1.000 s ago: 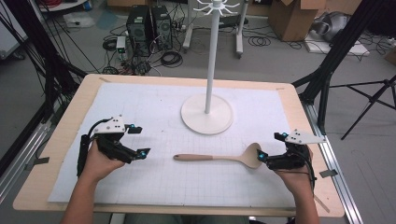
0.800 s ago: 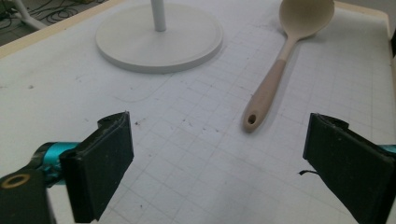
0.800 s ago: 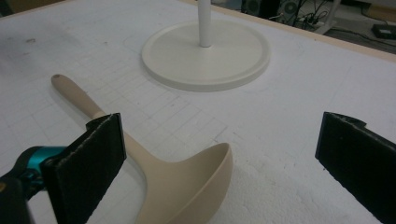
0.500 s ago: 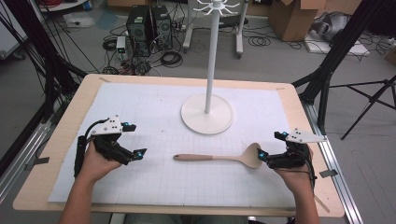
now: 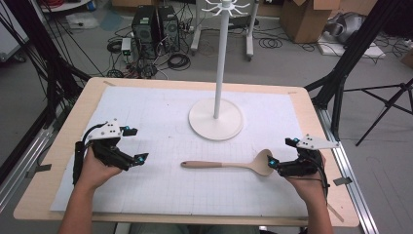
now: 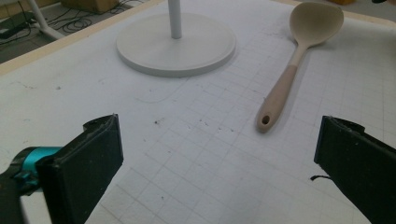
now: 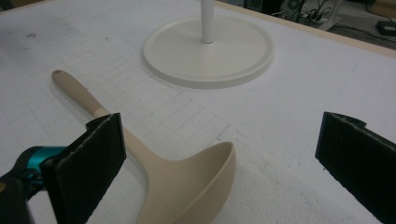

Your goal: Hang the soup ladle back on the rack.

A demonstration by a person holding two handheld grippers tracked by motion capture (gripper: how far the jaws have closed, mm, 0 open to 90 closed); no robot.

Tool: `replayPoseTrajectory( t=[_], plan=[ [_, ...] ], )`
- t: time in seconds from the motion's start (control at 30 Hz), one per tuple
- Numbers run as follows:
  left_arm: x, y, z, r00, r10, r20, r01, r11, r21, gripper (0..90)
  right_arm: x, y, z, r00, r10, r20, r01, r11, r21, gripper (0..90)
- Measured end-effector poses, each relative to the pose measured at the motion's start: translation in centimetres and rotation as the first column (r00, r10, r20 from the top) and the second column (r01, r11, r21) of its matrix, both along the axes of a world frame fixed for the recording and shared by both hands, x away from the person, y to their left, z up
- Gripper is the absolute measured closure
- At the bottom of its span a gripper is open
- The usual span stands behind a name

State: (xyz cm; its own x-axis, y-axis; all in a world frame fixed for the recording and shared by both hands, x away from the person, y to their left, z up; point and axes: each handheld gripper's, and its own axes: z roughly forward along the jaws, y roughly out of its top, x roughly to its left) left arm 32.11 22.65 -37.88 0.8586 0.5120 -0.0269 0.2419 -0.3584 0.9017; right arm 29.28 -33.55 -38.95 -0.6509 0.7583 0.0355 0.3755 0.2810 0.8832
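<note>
Now both hand-held grippers, left (image 5: 138, 145) and right (image 5: 281, 152), gape wide, bracketing the ladle (image 5: 229, 165) for pickup, left jaws just opened, empty.

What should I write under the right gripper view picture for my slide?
Open right gripper hovers over the bowl of a beige spoon lying near a white stand base.
</note>
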Motion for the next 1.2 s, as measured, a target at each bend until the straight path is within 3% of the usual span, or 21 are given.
replayPoseTrajectory(
  t=[0.43, 0.73, 1.0, 1.2],
  plan=[
    [-0.3, 1.2, 0.1, 0.9998, 0.019, 0.003, -0.019, 0.9997, -0.013, 1.7, 0.2, 0.9, 0.8, 0.9997, 0.022, 0.008, -0.022, 1.0, -0.018, 0.3],
    [-0.3, 1.6, 0.1, 0.9995, 0.032, 0.006, -0.032, 0.9993, -0.017, 1.7, 1.7, 3.4, 2.9, 0.9947, 0.103, 0.001, -0.103, 0.992, -0.073, 0.2],
    [-0.4, 1.6, 0.1, 0.9993, 0.037, 0.006, -0.036, 0.9992, -0.017, 1.7, 3.2, 6.1, 4.1, 0.9788, 0.2, -0.043, -0.204, 0.969, -0.135, 0.2],
    [-0.3, 1.7, 0.0, 0.9991, 0.043, 0.005, -0.043, 0.999, -0.009, 1.7, 4.4, 8.8, 4.3, 0.9599, 0.26, -0.104, -0.277, 0.937, -0.213, 0.2]
  ],
)
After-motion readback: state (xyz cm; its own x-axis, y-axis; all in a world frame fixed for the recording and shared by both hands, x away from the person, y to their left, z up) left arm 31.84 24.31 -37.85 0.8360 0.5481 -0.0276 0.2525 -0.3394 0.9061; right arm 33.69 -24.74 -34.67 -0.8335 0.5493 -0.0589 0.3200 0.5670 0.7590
